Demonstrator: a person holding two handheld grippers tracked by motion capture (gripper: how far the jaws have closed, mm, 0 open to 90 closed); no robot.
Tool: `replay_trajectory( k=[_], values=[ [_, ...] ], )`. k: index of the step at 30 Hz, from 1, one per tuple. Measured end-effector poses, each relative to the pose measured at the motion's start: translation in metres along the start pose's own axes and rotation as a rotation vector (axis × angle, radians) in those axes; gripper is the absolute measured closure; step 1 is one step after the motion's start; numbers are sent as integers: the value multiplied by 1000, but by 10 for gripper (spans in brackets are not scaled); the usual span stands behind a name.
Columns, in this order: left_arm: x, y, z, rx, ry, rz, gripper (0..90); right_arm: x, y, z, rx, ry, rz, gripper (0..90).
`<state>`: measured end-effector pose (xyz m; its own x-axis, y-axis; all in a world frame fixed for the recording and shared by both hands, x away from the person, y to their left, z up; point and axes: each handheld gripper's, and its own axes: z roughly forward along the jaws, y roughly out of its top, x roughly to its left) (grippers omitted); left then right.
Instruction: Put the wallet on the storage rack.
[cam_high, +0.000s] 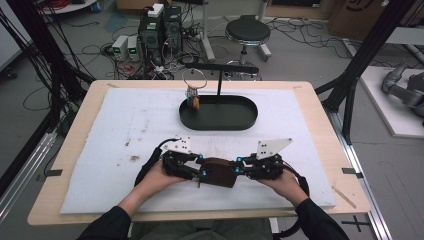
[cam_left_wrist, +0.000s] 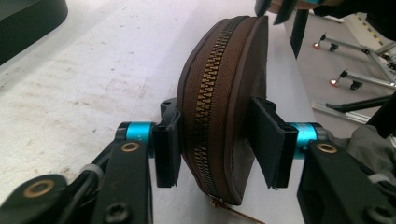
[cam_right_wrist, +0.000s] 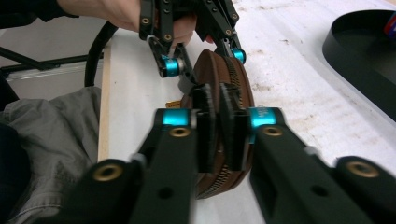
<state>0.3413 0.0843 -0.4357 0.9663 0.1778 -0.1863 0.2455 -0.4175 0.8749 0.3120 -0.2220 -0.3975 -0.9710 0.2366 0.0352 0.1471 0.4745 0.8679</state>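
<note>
Brown zip pouch held up on edge between both grippers, near the front of the surface

Left gripper has its fingers clamped on the pouch, one pad per side, zipper facing its camera. Right gripper pinches the opposite end tight, fingers narrow. Black tray sits well behind, further back.

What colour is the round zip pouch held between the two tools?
Brown pouch, brassy zip; clearest in the left gripper view.
</note>
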Motion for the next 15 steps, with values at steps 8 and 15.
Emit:
replay_trajectory(
  k=[8, 15],
  values=[
    [-2, 3, -9, -44, 8, 28, 662, -2, 0, -2, -24, 3, 14, 659],
    [-6, 8, -21, -75, 15, 56, 670, -8, 0, -11, -74, -33, 53, 555]
  ],
)
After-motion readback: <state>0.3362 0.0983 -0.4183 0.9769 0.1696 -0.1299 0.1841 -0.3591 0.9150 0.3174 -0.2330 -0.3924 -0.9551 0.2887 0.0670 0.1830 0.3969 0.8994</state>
